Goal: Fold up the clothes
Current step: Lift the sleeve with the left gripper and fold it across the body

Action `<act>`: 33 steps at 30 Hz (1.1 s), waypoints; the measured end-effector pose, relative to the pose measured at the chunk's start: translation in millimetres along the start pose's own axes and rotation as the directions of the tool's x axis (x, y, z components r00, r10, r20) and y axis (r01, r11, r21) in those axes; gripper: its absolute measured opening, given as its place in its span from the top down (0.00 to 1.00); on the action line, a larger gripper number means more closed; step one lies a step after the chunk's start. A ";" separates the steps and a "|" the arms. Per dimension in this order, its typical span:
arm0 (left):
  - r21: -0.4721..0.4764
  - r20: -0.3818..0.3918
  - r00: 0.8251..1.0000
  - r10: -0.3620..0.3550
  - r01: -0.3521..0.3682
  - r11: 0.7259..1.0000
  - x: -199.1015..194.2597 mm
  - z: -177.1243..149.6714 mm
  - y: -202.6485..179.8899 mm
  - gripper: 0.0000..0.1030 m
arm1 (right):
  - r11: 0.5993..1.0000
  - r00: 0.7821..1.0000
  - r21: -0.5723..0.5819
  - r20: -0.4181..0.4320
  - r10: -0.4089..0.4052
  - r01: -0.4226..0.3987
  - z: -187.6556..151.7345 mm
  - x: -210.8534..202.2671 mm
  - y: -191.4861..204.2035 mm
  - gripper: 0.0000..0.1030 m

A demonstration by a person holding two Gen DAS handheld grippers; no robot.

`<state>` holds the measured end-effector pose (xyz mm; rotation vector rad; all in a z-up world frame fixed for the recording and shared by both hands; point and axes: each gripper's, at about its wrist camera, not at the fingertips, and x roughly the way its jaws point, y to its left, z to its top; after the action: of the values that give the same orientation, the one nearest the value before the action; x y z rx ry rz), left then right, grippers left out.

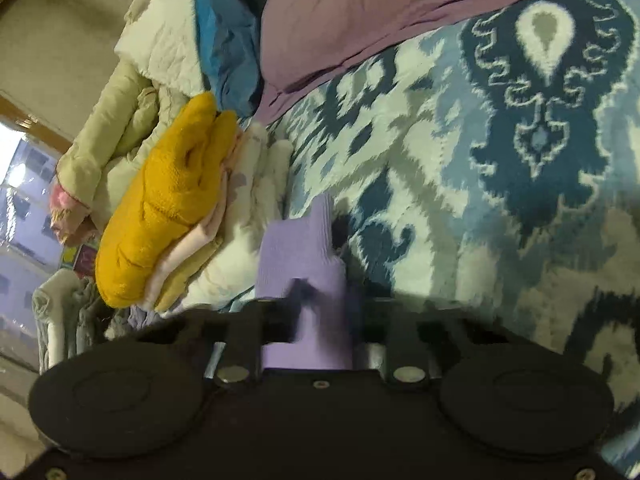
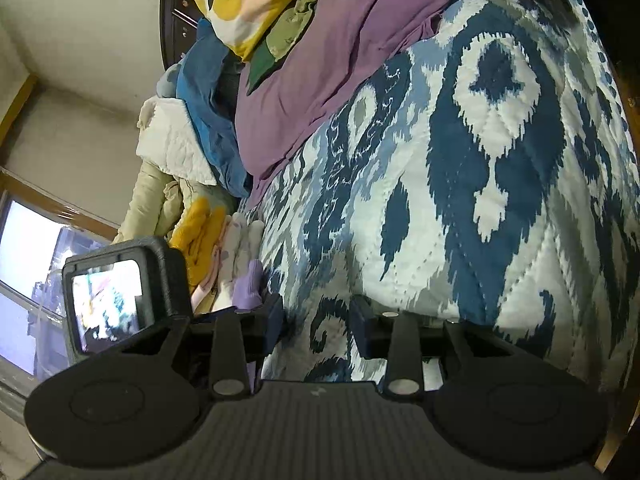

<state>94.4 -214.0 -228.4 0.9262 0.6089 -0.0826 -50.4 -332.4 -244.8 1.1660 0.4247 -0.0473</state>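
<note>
Left wrist: left tool (image 1: 316, 232) closed, empty, just beside folded clothes (image 1: 168, 208).

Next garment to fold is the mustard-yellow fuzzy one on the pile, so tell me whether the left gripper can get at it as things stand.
Probably yes. The mustard-yellow fuzzy garment lies on top of the clothes pile, nothing covering it. The left gripper, its lilac fingers shut and seemingly empty, sits beside the pile; it must open first.

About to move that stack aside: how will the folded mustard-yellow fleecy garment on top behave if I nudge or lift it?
The mustard-yellow fleecy garment looks soft and thick, so it would probably sag and unfold if lifted by one edge. It lies loosely on thin pale folded clothes, so a push may slide it off. Its nap probably grips well.
</note>
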 end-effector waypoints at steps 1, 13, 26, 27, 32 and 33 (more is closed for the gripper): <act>-0.017 0.008 1.000 0.006 -0.006 1.000 -2.8 -0.9 4.1 0.92 | 1.000 1.000 -0.001 0.001 -0.001 0.001 0.0 0.6 0.1 0.63; -0.407 0.115 0.992 0.047 0.003 0.913 -80.4 -56.6 141.7 0.93 | 0.982 0.996 -0.168 -0.054 0.076 -0.084 -11.3 -7.1 16.6 0.49; -0.688 0.155 0.978 0.137 0.008 0.725 -149.3 -185.0 265.3 0.94 | 0.551 0.857 -0.660 -0.450 0.253 -0.510 -129.1 -14.9 124.2 0.40; -0.701 0.154 0.977 0.145 0.005 0.713 -153.7 -193.2 269.6 0.94 | 0.497 0.868 -0.715 -0.450 0.210 -0.491 -144.6 -16.6 128.8 0.39; -0.735 0.138 0.974 0.182 -0.022 0.677 -177.3 -229.6 282.7 0.94 | 0.347 0.885 -0.824 -0.465 0.038 -0.448 -191.3 -12.5 136.9 0.39; -0.739 0.133 0.973 0.189 -0.030 0.673 -181.5 -236.2 284.2 0.94 | 0.320 0.884 -0.832 -0.466 0.040 -0.453 -196.0 -15.0 137.6 0.39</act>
<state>-73.0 107.2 -32.6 0.1484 0.3369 0.1758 -88.0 -103.9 -182.0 0.0210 0.4819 0.6610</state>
